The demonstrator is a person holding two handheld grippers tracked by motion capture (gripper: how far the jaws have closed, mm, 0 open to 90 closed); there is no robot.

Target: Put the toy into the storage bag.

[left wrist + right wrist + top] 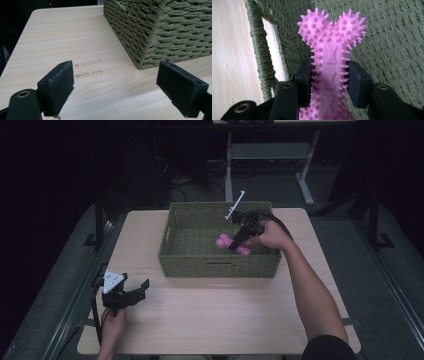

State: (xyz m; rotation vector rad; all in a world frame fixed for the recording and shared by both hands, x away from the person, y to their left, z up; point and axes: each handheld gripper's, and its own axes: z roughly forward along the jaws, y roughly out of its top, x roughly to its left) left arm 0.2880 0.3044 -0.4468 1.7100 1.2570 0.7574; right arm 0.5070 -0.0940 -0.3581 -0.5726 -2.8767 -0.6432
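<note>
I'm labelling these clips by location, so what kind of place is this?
Probably a lab or workshop recording station: a pale wooden table on a metal frame, a grey metal desk stand behind, cables on the dark floor.

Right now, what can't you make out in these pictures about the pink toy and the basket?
- Pink spiked bone toy: its near end is cut off by the bottom edge of the right gripper view, behind the right hand-held gripper clamped on it.
- High view: the gripper covers the toy's middle, so whether the toy touches the basket floor is unclear.
- Left gripper view: the basket's inside is hidden by its own wall.
</note>
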